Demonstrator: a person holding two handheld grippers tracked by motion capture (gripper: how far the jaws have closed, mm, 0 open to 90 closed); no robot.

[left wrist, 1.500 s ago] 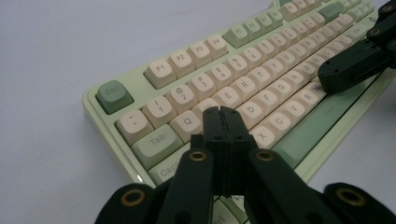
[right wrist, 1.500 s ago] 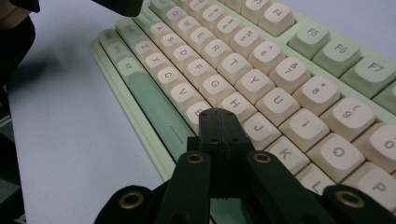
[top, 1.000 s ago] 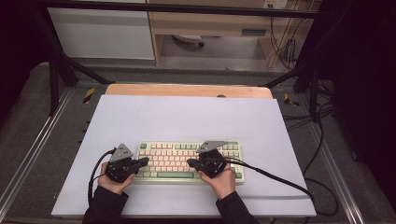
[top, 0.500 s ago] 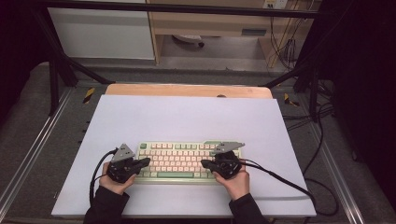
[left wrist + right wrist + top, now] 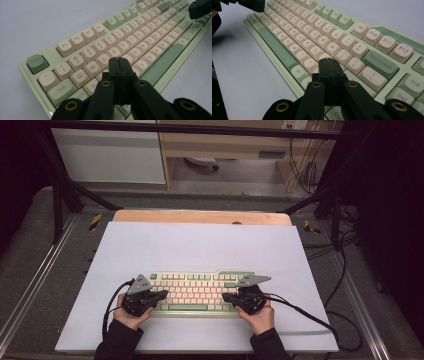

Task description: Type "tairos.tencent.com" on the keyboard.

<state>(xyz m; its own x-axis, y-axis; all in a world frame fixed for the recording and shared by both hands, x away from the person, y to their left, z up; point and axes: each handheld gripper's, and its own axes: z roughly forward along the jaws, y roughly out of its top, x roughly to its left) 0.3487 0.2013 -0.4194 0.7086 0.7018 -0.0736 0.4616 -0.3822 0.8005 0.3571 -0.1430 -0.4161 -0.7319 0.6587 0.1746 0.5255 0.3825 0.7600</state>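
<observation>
A person is standing at the table [image 5: 200, 245] and holding one gripper in each hand. The green and cream keyboard [image 5: 197, 292] is lying on the near part of the white table surface, between both hands. The left gripper [image 5: 119, 61] is hanging over the left end of the keyboard, its jaws pressed together with nothing between them, the tips above the letter keys near the D key. The right gripper [image 5: 329, 61] is hovering over the right end, also fully closed and empty, its tips pointing just below the L key.
</observation>
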